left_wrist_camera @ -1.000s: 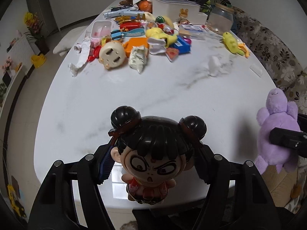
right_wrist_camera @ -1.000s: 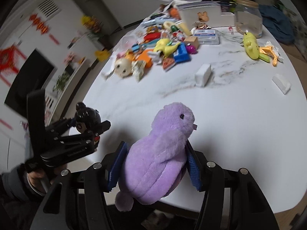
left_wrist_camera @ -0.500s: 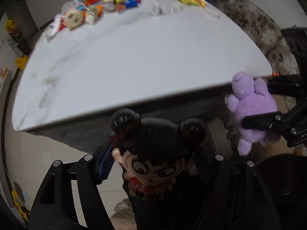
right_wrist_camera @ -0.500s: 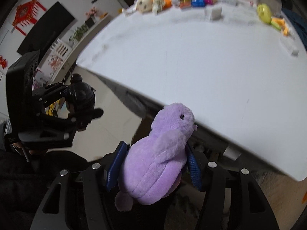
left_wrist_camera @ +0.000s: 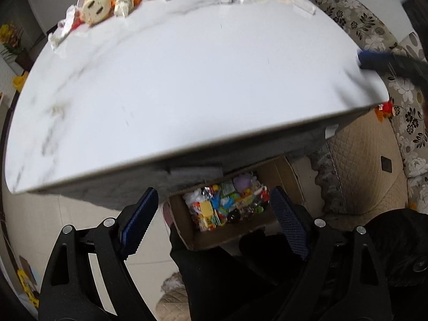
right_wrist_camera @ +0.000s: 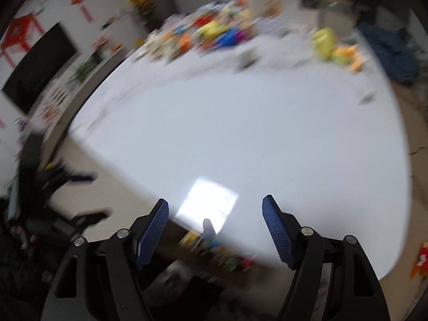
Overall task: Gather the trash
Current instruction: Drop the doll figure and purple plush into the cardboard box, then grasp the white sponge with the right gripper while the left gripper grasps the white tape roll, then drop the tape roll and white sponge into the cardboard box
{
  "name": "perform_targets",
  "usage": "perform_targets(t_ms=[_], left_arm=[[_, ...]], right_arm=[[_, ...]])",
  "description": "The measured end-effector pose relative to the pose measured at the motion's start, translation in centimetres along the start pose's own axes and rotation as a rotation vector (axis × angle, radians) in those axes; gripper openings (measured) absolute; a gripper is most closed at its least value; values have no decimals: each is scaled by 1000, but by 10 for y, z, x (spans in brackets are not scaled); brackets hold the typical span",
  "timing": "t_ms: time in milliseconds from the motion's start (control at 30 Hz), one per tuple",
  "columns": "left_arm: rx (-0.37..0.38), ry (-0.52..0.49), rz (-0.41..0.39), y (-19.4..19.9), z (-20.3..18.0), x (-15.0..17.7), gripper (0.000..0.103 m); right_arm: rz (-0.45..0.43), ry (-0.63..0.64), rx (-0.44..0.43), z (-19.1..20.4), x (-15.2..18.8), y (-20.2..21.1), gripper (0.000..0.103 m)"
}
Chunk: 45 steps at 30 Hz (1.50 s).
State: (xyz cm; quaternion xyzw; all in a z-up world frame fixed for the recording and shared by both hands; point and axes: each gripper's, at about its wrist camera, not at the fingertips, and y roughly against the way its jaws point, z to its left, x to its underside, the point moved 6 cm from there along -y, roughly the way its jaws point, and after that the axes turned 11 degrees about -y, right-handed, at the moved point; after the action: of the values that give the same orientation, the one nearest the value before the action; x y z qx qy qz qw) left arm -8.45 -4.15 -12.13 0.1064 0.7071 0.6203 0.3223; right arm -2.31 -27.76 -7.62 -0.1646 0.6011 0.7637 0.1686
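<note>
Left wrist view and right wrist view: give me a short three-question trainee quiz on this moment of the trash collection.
1. True or false: the left hand-held gripper holds a toy.
2. Where does the cardboard box of collected items stand? A) on the white table B) on the floor, partly under the table's near edge C) on the sofa
3. Fill in: between the blue pads of the right hand-held gripper there is ____.

Key: 1 false, the jaws stand open and empty above the box. 2 B. 3 nothing; only the table shows behind them.
</note>
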Motion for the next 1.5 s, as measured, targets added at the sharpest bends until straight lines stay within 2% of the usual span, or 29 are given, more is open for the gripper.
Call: perform_targets(t_ms=[33,133,233,367,400,433,467,500,567,633,833,967,1033,1067,1100,1167,1200,1233,1333,1500], left_arm=[[-2,-6,-11,2,3,-4,84],[-13,-7,-28,9,10,-11,84],[-34,6,-46,17,19,-20,84],[-67,28,-60,23,28,-30,84],[-70,31,-63,23,31,-35,84],[-74,33,-68,22,32,-41,84],[-78,35,-73,20,32,-48,84],[-82,35,-81,18,32,-57,84],[-86,33,-98,13,33,-75,84],[-90,20,-126,3,29,-106,84],[-172,-13,-176,-40,17,-210,84],[-203,57,-161,-72,29,-265,84],[-216,83,-161,-82,35,-280,83],[-217,88,-154,-90,37,-288,79],[-218,83,-143,-95,38,-292,60],[-188,86,-165,-99,38,-295,42],[-166,87,-173,-98,37,-293,26],[-162,85,-168,-96,35,-289,19],[-130,90,-171,-82,30,-268,19],[-79,62,-181,-26,10,-200,19]], right_arm=[[-18,-2,37,-13,-14,-4,71],[-86,-40,221,-76,-76,-27,72],[-71,-79,316,-127,-120,-58,73],[-13,-103,350,-169,-149,-94,72],[10,-118,330,-175,-152,-102,71],[2,-151,287,-176,-156,-105,58],[15,-209,226,-180,-158,-105,52],[15,-231,233,-182,-158,-104,35],[32,-248,202,-177,-148,-100,35],[36,-278,167,-169,-134,-92,34],[-40,-426,-10,-127,-64,-30,36],[-37,-452,-39,-104,-23,-3,37],[-35,-461,-44,-98,-5,7,37],[-32,-468,-48,-93,4,11,37],[-27,-475,-50,-91,11,12,37],[-27,-484,-42,-89,21,13,37],[-29,-482,-39,-87,24,13,37],[-33,-481,-38,-85,25,13,37],[-40,-463,-65,-76,22,14,37],[-40,-320,-118,-38,16,21,37]])
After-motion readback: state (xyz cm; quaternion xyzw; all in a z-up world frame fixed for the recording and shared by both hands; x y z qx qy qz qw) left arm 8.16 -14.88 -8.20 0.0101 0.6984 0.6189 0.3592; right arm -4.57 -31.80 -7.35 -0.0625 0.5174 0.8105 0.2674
